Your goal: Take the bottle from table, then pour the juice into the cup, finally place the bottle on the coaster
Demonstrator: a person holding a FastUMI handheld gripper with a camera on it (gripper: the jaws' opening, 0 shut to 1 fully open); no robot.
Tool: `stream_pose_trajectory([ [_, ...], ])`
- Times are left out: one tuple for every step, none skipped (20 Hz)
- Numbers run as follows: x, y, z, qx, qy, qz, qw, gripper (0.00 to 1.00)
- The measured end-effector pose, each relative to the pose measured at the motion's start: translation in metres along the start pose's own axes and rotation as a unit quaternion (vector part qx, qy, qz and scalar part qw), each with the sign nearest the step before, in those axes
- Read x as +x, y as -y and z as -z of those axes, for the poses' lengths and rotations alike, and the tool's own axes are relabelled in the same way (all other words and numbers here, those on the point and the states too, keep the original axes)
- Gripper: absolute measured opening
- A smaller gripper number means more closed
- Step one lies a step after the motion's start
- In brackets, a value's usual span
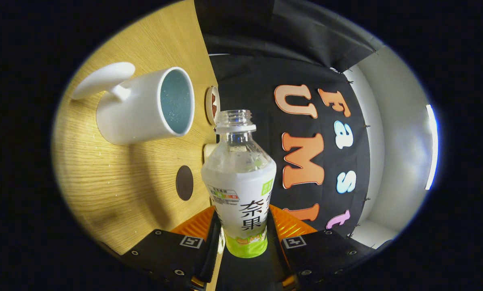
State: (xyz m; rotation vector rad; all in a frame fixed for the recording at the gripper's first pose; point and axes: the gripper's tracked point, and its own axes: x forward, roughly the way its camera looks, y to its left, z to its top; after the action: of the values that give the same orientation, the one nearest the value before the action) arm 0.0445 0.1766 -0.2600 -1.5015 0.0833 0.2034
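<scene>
My 2 fingers are clamped on the bottle, which is tilted sideways with its open neck beside the cup on the bench. If the mouth misses the rim, I judge juice spills onto wood.

The lower part of the bottle is hidden between the fingers of the claw, which press it from both sides, so its base cannot be seen. At about 11 o'clock from the bottle mouth, a small round thing on the tabletop is half covered by the cup; what it is, I cannot tell. A pale object at 9 o'clock of the bottle shoulder is mostly hidden behind the bottle.
</scene>
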Motion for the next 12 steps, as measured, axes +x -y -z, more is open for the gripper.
stream_pose_trajectory([
  [0.0019, -0.0021, -0.0009, -0.005, 0.000, 0.000, 1.000, 0.57],
  [0.0031, -0.0039, 0.0007, -0.010, 0.001, 0.000, 1.000, 0.57],
  [0.0031, -0.0047, 0.0003, -0.014, 0.001, 0.001, 1.000, 0.57],
  [0.0032, -0.0042, -0.0004, -0.016, 0.002, 0.001, 1.000, 0.57],
  [0.0037, -0.0061, 0.0005, -0.017, 0.001, 0.000, 1.000, 0.57],
  [0.0051, -0.0067, 0.0006, -0.017, 0.001, 0.001, 1.000, 0.57],
  [0.0049, -0.0066, 0.0000, -0.020, 0.001, 0.001, 1.000, 0.57],
  [0.0057, -0.0069, 0.0000, -0.024, 0.002, 0.002, 1.000, 0.57],
  [0.0056, -0.0066, -0.0011, -0.029, 0.003, 0.003, 1.000, 0.57],
  [0.0057, -0.0068, -0.0015, -0.034, 0.004, 0.003, 0.999, 0.57],
  [0.0071, -0.0073, 0.0000, -0.037, 0.004, 0.003, 0.999, 0.57],
  [0.0076, -0.0066, -0.0003, -0.039, 0.005, 0.002, 0.999, 0.57],
])
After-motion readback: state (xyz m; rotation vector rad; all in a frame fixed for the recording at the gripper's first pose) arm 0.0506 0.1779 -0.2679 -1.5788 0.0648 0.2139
